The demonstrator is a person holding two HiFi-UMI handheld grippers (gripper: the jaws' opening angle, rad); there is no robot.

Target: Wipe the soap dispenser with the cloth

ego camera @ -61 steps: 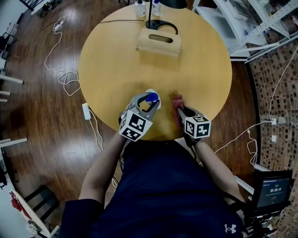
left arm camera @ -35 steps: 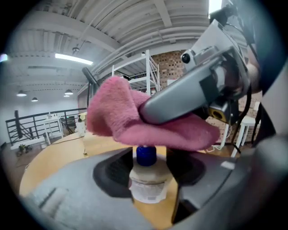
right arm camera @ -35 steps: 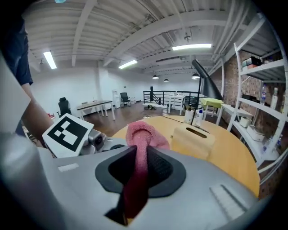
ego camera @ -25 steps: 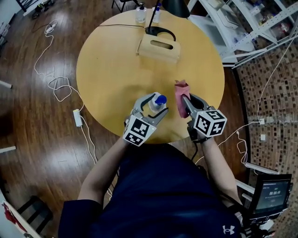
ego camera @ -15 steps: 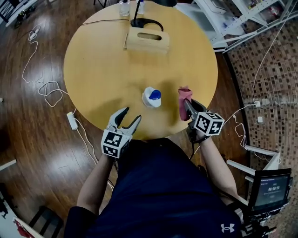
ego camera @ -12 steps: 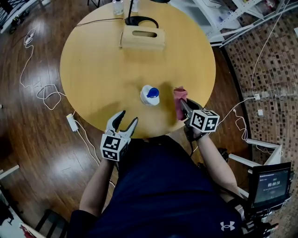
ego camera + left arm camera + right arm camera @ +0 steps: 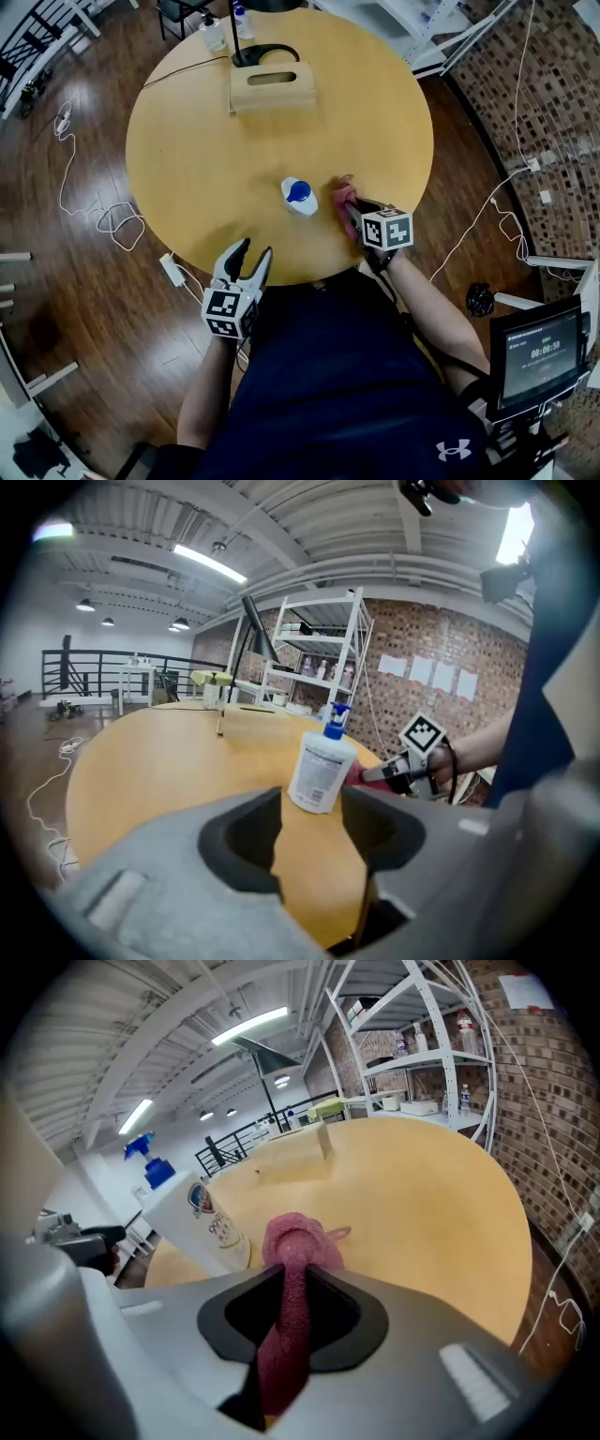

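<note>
**Cloth brought down beside the soap dispenser, left tongs pulled clear**

The round wooden table (image 7: pixel 187 159) carried little. A slotted wooden box (image 7: pixel 272 86) sat at the far side with a black lamp base (image 7: pixel 264 54) behind it, both well apart from my work. Nothing stood between the tongs and the soap dispenser (image 7: pixel 298 196), which stood upright on the near half of the table.

Bare tabletop lay open to the left of the dispenser and beyond it. The near edge ran just in front of me. Below it, cables (image 7: pixel 103 216) and a power adapter (image 7: pixel 172 270) lay on the wooden floor.

My right gripper (image 7: pixel 349 211) was clamped on the pink cloth (image 7: pixel 339 197), whose bunched end sat just beside the dispenser on its right. I could not tell whether the two touched. My left gripper (image 7: pixel 250 255) hung off the near edge, its jaws a little apart with nothing between them, and they had just been closing.

A second earlier those left jaws had stood around the dispenser. By now they had let go and drawn back, while the cloth had come down lower and closer to it.
</note>
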